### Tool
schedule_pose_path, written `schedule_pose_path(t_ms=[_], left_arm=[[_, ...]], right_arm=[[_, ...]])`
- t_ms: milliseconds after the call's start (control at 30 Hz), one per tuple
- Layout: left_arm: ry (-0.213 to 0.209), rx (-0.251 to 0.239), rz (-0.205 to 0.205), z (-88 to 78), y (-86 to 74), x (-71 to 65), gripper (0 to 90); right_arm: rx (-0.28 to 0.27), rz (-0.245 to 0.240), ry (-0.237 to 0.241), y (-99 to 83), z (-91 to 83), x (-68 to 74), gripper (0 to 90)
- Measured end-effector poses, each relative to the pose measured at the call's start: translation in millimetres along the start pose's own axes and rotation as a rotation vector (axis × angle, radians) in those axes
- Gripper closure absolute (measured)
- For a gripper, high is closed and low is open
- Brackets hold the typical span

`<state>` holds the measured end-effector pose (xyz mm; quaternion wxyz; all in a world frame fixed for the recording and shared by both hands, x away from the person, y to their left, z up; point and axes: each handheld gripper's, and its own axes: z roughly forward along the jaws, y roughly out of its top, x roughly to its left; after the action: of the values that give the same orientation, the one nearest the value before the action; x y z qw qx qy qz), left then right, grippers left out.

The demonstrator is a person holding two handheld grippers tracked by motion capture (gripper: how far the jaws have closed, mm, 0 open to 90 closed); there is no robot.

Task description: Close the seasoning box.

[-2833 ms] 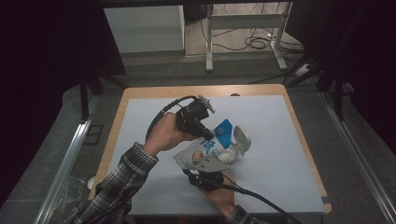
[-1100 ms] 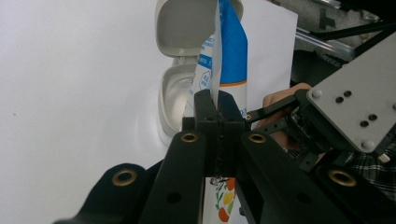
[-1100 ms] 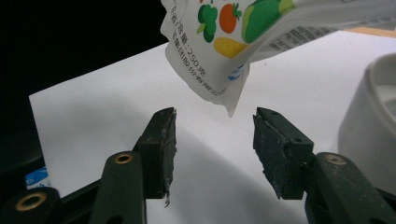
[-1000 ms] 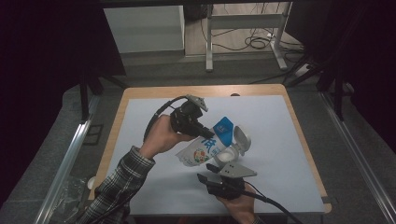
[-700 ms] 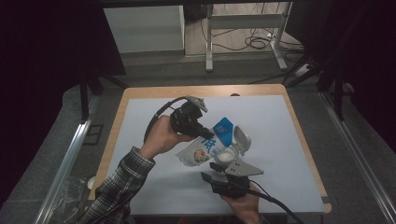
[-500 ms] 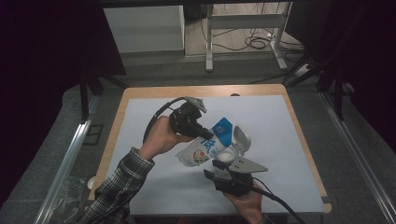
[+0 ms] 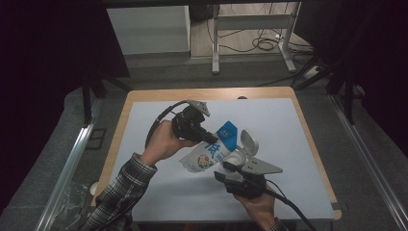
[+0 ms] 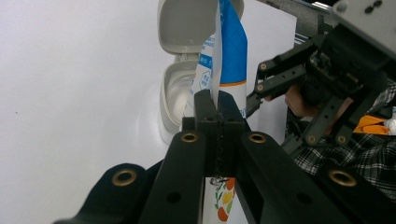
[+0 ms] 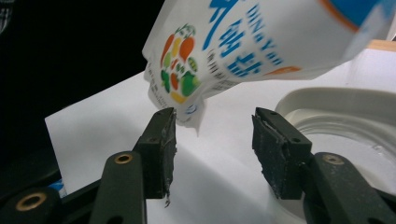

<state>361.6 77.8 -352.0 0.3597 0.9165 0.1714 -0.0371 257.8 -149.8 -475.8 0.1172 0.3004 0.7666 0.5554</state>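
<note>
Pouch: a white pouch [image 7: 208,155] with blue lettering, a blue top band and printed vegetables, held tilted above the surface at the centre of the high view.
Left gripper: the left gripper [image 8: 218,122] has its jaws pressed together on the pouch's thin edge, at the centre of its own view.
Right gripper: the right gripper [image 9: 212,140] sits at lower centre of the high view; its jaws are spread, the pouch's lower corner hanging just above the gap, beside the left jaw.
Container: a white container [image 7: 240,153] with its hinged lid open lies just right of the pouch.
Surface: a white surface [image 7: 288,125] with a wooden edge.
</note>
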Motion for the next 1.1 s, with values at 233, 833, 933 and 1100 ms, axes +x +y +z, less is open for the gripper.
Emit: schedule_pose_path(t_ms=[233, 833, 933, 1100], left_arm=[[-0.002, -0.006, -0.006, -1.7, -3.9, -0.2, 90.0], [-0.008, -0.022, -0.006, -6.1, -10.5, 0.4, 90.0], [-0.012, -0.022, -0.007, -5.3, -11.8, 0.4, 90.0], [-0.015, -0.023, -0.012, -5.1, -14.9, 1.7, 90.0]], right_arm=[[-0.009, 0.012, -0.005, 7.0, -2.1, -3.9, 48.8], [-0.013, 0.05, -0.008, 23.7, 0.5, -17.6, 38.1], [-0.018, 0.047, -0.009, 27.0, 3.2, -18.9, 37.4], [-0.021, 0.051, 0.0, 31.5, 7.9, -21.1, 36.6]])
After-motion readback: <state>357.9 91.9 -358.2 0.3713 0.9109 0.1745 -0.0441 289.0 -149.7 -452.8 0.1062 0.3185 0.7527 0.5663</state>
